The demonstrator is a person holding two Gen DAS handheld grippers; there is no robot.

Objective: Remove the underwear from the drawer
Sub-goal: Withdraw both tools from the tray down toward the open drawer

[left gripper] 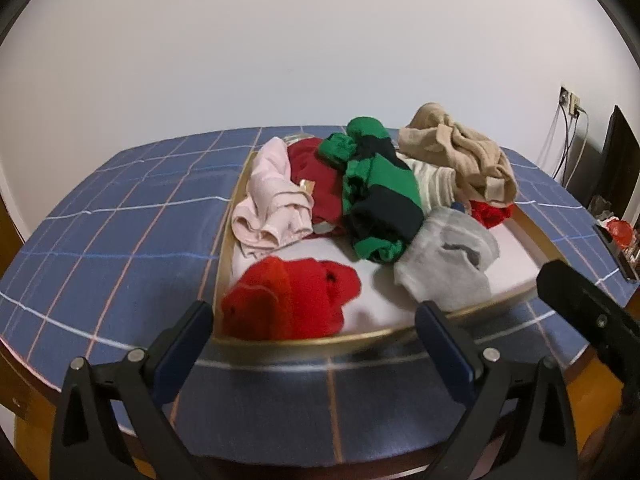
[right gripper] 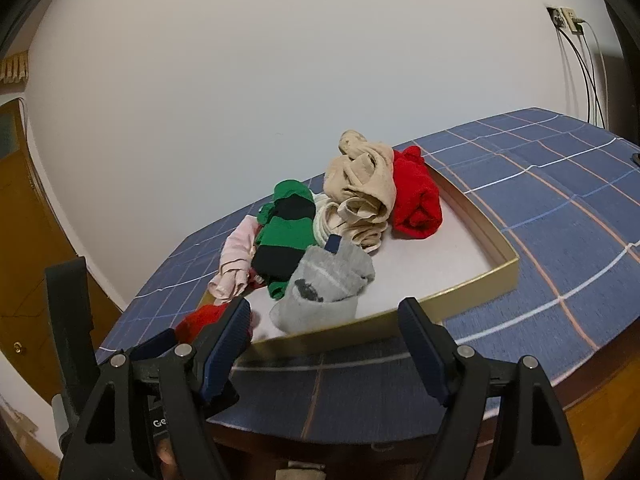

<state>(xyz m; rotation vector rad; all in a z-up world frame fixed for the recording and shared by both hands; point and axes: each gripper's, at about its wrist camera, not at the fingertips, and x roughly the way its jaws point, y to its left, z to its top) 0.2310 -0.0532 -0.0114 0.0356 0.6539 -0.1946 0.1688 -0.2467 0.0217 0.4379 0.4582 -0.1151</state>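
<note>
Blue plaid tablecloth (left gripper: 120,220) under gold tray (right gripper: 496,270), white wall (left gripper: 320,40) behind.

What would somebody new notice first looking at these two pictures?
Probably the bright heap of clothes in the shallow gold-rimmed tray on the blue checked tablecloth: a red piece at its near left corner, a green and black striped one in the middle, a beige bundle at the back. Both hand-held grippers, left and right, hang open before the near rim.

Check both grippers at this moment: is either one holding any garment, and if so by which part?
Nothing is held. The left gripper and right gripper both stand open before the tray's near rim, with no cloth between their fingers.
</note>
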